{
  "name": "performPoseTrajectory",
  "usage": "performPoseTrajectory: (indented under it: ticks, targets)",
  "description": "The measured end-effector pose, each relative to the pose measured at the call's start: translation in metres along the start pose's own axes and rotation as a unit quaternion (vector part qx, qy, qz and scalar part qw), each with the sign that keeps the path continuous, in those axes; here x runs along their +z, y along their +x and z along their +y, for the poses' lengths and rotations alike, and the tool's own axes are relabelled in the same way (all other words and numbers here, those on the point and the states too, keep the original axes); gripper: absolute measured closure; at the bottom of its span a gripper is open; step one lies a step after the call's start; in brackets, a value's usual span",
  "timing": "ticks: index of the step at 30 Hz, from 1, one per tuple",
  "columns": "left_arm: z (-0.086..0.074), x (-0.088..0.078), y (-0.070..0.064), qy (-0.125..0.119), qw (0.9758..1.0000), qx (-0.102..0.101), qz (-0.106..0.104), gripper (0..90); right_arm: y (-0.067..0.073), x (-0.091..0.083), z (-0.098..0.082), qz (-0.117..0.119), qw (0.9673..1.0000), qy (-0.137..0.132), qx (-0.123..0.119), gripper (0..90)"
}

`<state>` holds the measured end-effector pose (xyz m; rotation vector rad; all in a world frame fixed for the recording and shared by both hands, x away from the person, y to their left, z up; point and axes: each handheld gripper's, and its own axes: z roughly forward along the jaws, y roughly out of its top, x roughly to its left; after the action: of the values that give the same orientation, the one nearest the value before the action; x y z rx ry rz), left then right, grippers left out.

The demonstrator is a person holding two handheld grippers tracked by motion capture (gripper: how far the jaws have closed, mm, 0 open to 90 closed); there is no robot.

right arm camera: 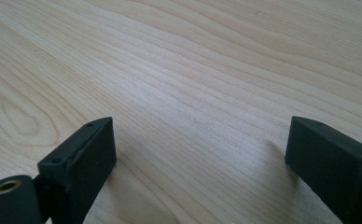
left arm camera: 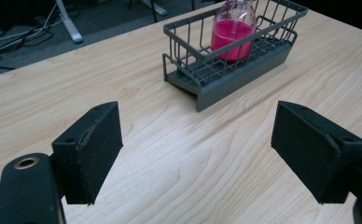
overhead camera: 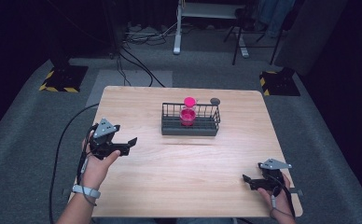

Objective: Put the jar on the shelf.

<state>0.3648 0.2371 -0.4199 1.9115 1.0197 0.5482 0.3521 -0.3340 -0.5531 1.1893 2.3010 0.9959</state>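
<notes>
Table (overhead camera: 179, 172) of pale wood carries a dark wire basket (overhead camera: 190, 126) near its far middle. Inside the basket stands a clear bottle (overhead camera: 188, 112) with a pink cap, holding pink liquid; in the left gripper view the bottle (left arm camera: 233, 32) sits toward the basket's (left arm camera: 226, 77) far end. A small dark round thing (overhead camera: 214, 101) lies on the table just behind the basket's right corner; what it is cannot be told.

The left gripper (overhead camera: 125, 145) is held above the table's left side, aimed toward the basket, its jaws spread wide with nothing between them. The right gripper (overhead camera: 250, 181) is low over the table's near right corner, well apart from the basket, its jaws likewise wide apart over bare wood (right arm camera: 193, 93). A black cable (overhead camera: 60, 140) trails from the left gripper off the table edge.
</notes>
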Motion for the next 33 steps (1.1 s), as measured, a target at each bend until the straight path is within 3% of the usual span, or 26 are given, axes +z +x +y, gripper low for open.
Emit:
performPoseTrajectory:
  ticks: [33]
  targets:
    - [-0.064, 0.011, 0.008, 0.057, 0.9979, -0.026, 0.017, 15.9, 0.000, 0.000, 0.000, 0.000, 1.0000, 0.000, 0.000, 8.7]
